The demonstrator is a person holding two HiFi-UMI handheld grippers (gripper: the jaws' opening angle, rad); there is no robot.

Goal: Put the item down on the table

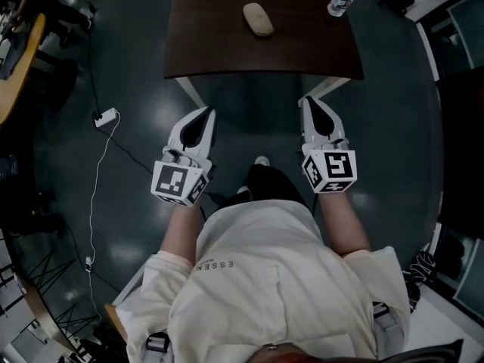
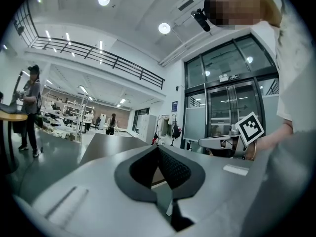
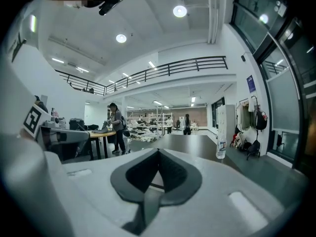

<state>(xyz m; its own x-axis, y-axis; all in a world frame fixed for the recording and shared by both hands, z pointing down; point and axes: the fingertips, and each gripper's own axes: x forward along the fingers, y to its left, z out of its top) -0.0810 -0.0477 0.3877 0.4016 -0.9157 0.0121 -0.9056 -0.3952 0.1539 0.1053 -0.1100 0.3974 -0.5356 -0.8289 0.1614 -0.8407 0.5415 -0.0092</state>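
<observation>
A beige oval item (image 1: 258, 19) lies on the dark brown table (image 1: 219, 51), near its far middle. A clear water bottle (image 1: 341, 1) stands at the table's far right; it also shows in the right gripper view as the bottle (image 3: 220, 143). My left gripper (image 1: 204, 113) and right gripper (image 1: 311, 101) hover side by side over the floor, just short of the table's near edge. Both point toward the table. In each gripper view the jaws meet with nothing between them: left gripper (image 2: 159, 150), right gripper (image 3: 158, 152).
A white power adapter (image 1: 106, 117) with a thin cable lies on the dark floor to the left. A yellow-topped table (image 1: 21, 48) stands at far left. People stand at distant workbenches (image 3: 101, 131). Glass doors (image 2: 232, 112) rise to the right.
</observation>
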